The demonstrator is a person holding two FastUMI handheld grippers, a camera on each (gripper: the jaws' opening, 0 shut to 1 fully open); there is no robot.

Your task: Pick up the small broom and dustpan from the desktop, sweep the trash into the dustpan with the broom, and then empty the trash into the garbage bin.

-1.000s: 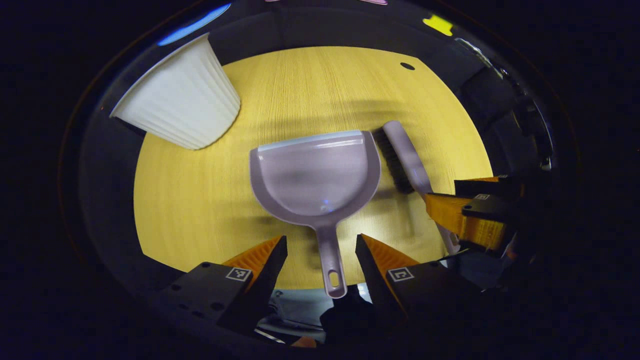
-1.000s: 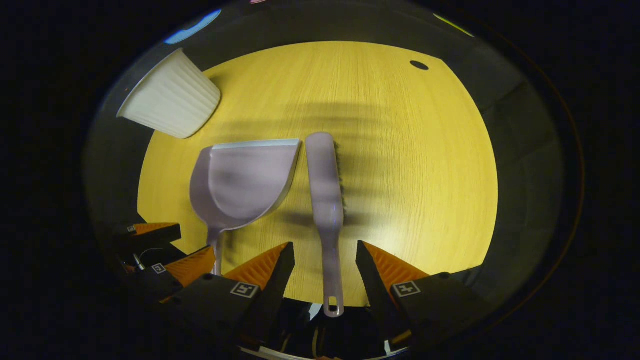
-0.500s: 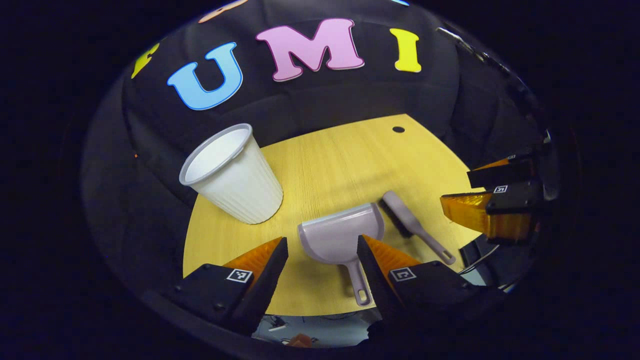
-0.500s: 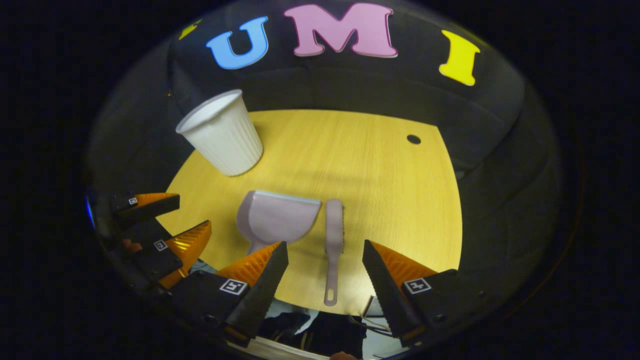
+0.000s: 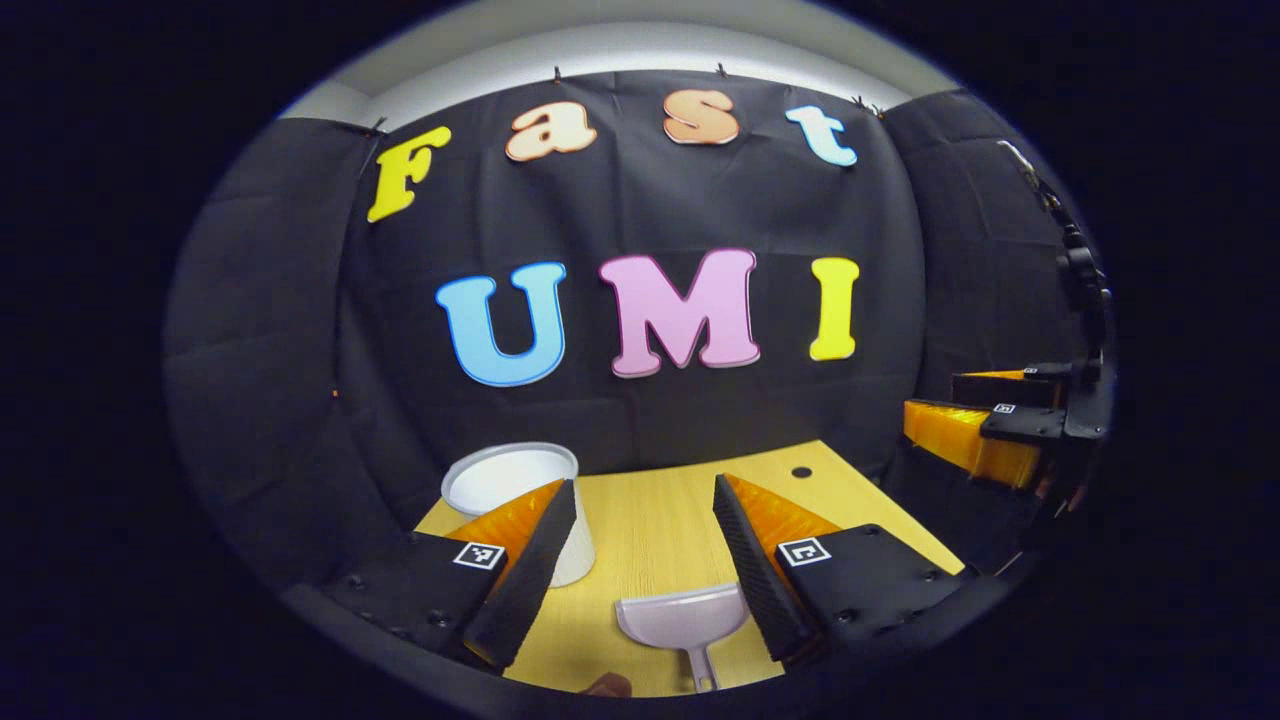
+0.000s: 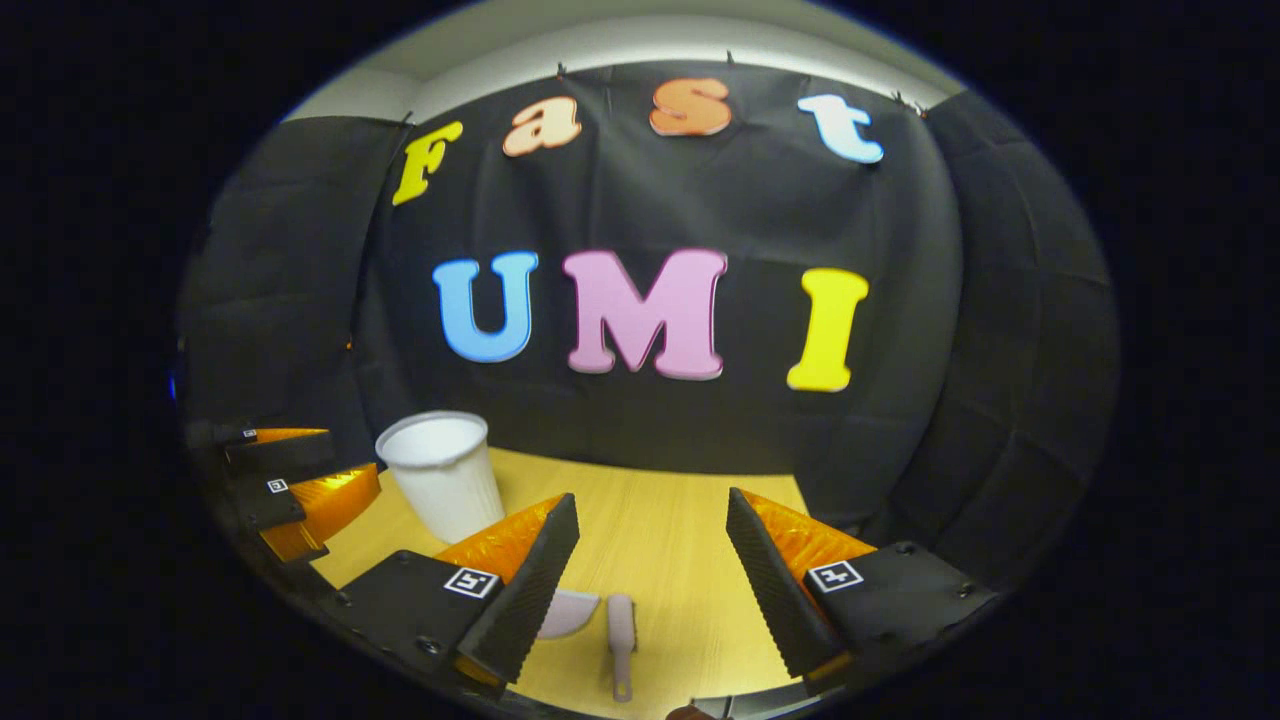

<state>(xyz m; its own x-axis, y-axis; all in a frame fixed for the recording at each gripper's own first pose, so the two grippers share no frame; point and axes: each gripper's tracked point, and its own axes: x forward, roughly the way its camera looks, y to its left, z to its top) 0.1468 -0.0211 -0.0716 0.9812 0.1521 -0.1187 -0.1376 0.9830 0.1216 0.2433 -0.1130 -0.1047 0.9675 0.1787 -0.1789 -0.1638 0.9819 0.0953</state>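
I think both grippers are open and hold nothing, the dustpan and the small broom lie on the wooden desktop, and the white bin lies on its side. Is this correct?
One point is wrong: the white bin stands upright with its mouth up, as the right gripper view shows. The rest holds: both grippers are open and hold nothing, and the dustpan and small broom lie on the wooden desktop.

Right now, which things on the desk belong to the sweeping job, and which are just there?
For the job:
- dustpan
- small broom
- white ribbed bin
- left gripper and right gripper, jaws open

Just there:
- round hole in the desktop
- booth's black cloth wall
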